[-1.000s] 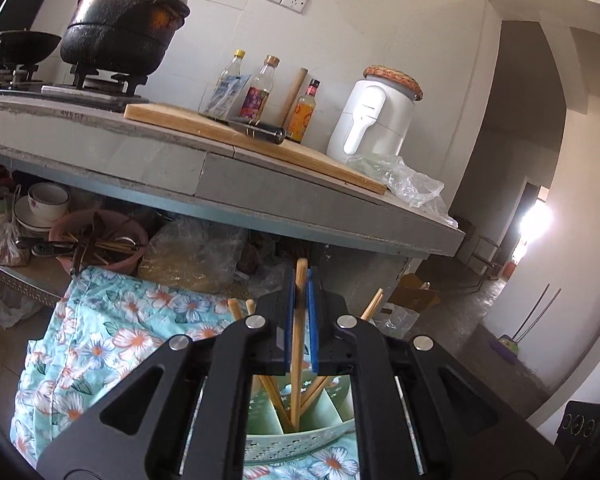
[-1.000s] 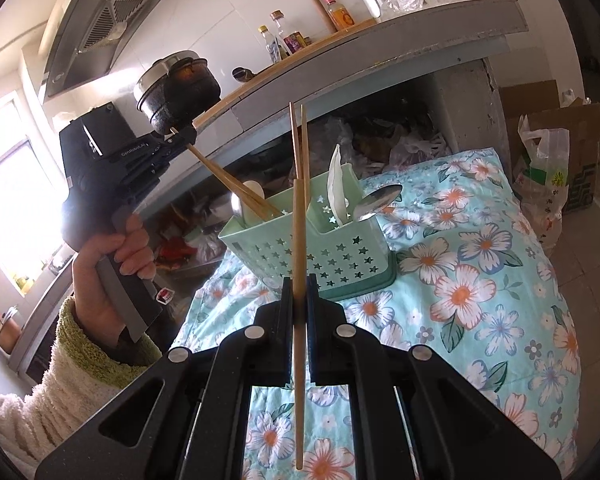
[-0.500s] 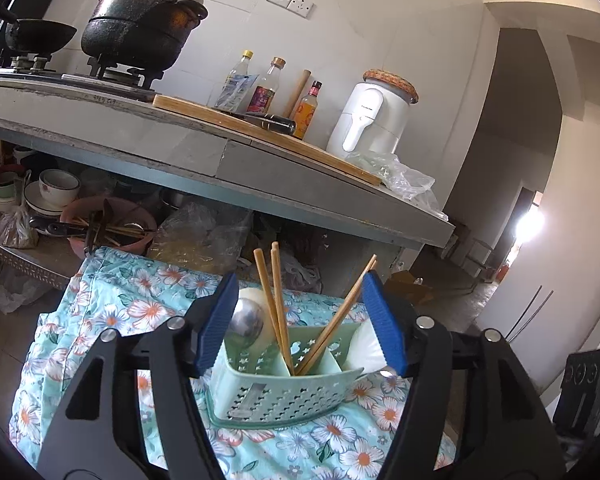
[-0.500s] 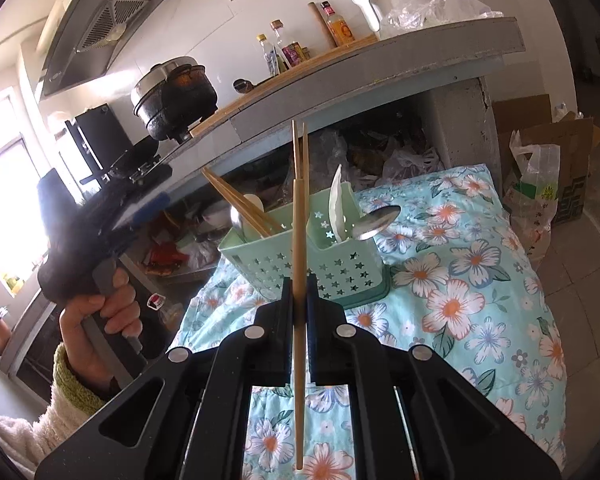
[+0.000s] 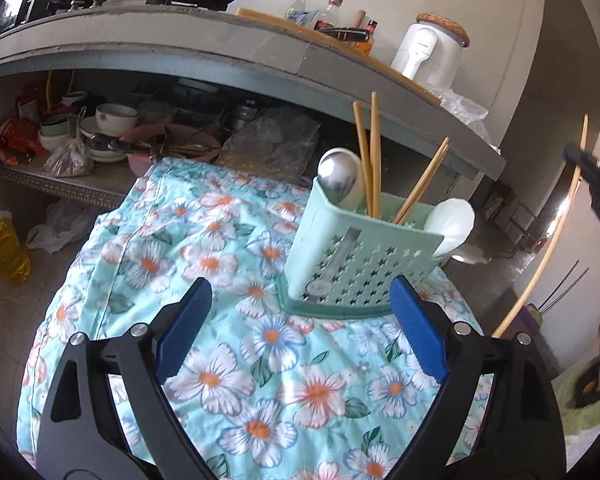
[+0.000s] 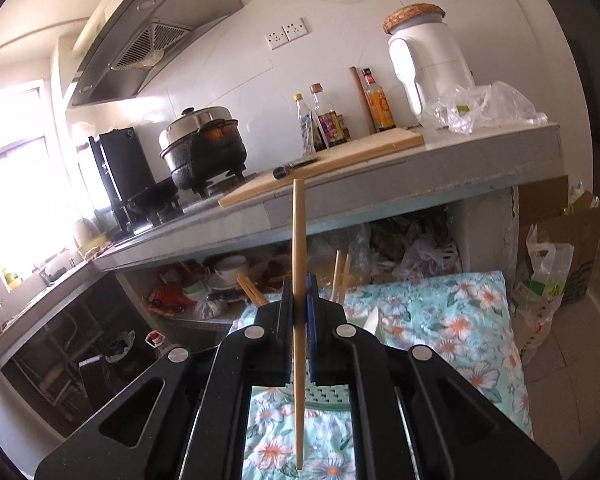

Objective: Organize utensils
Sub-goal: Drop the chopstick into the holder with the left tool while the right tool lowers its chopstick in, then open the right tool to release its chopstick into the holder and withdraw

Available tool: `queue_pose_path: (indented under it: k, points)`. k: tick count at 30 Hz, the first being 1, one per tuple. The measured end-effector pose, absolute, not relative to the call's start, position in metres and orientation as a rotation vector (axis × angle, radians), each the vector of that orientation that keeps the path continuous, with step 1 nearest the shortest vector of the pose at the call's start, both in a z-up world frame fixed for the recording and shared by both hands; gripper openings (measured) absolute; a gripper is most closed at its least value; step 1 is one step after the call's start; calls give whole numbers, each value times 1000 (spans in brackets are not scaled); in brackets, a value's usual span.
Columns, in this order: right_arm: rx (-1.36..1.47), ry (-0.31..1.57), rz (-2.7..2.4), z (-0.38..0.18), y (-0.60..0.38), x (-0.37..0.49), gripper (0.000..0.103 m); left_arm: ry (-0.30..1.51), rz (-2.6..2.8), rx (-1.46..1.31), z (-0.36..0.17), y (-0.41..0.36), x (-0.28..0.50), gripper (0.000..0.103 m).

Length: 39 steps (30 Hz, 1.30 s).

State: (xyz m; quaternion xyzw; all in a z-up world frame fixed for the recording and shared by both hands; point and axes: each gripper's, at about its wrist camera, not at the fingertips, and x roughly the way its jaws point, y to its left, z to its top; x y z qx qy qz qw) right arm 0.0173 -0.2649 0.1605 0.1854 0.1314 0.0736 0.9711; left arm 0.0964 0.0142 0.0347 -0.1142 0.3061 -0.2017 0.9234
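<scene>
**One chopstick left to slot**

One chopstick sat clamped in the right gripper above the green caddy; the left gripper, jaws opening, held nothing; tilted, the stick risked striking the chopsticks already standing there.

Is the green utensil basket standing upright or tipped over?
Upright. The green basket stands on its base on the flowered cloth, chopsticks and spoons poking up.

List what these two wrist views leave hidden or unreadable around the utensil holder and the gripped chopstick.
- Right wrist view: the utensil holder is mostly hidden behind the right gripper, shut on a chopstick; its compartments cannot be seen.
- Left wrist view: the holder's wall hides the metal spoon handle; the right gripper is cut off by the frame edge.
- Bottle labels: too small.
</scene>
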Motion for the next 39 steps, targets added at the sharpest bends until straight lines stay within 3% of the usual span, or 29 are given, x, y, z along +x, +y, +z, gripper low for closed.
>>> queue_pose_path:
  k: [13,21,28,32,39]
  points:
    - [293,156,103,209,-242,87,6,660,-352,-187,5,19,82,93]
    - [179,214,42,170,-215,133,6,633,-342,-163,5,19,78,95]
    - [166,388,47,128,-209,154,8,631,-326,-172,6,23,76,95]
    - [204,371,44,130,-219,137,36,627,-311,-165,9,21,75,95]
    - [268,273,53,145,-237,61,49,598,-289,-131,23,13,67,95]
